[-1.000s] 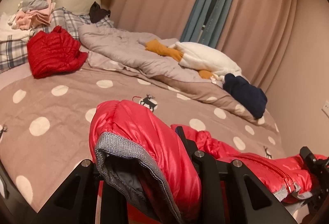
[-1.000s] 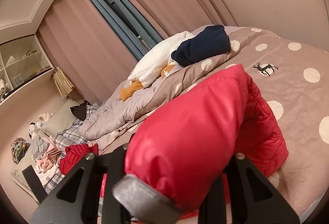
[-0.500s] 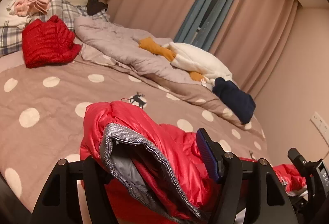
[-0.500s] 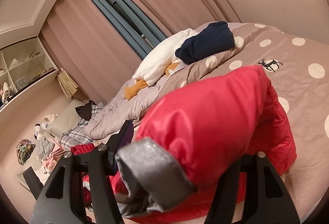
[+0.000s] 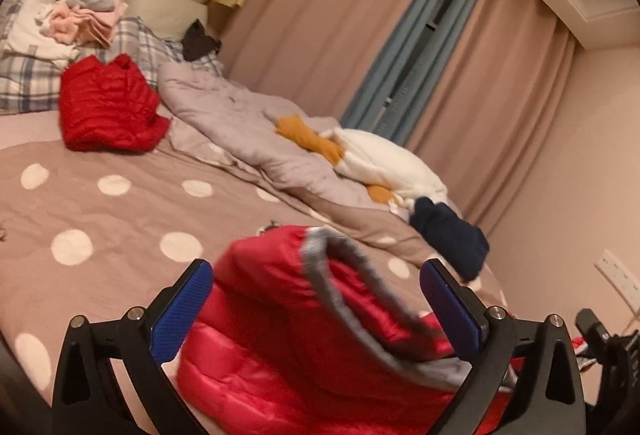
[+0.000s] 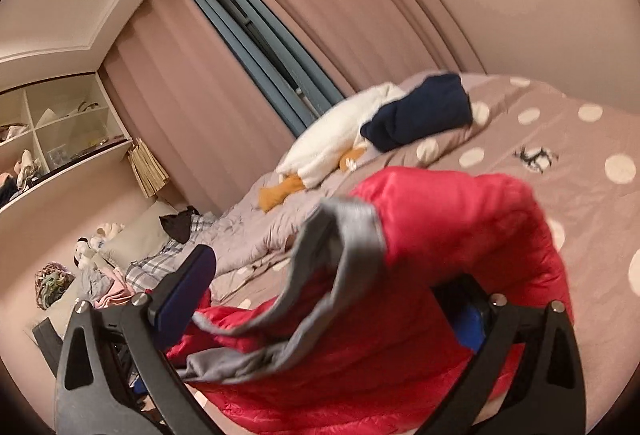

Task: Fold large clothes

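A red puffer jacket (image 5: 288,339) with grey cuff trim lies on the dotted bedspread (image 5: 120,219) right in front of both grippers. My left gripper (image 5: 316,307) is open, its blue pads (image 5: 184,311) wide apart on either side of a sleeve cuff. My right gripper (image 6: 328,291) is open too, with the other sleeve (image 6: 452,235) and its grey cuff (image 6: 344,235) slumped between the fingers, not pinched. The right pad is partly hidden behind the sleeve.
A second red jacket (image 5: 108,107) lies folded near the plaid pillows (image 5: 24,83). A grey duvet (image 5: 240,127), white and mustard garments (image 5: 384,163) and a navy garment (image 5: 448,235) lie along the far side. Curtains and wall stand beyond; shelves (image 6: 52,131) at left.
Both grippers have opened from shut and let go of the sleeve cuffs. The sleeves have dropped onto the jacket on the bed.
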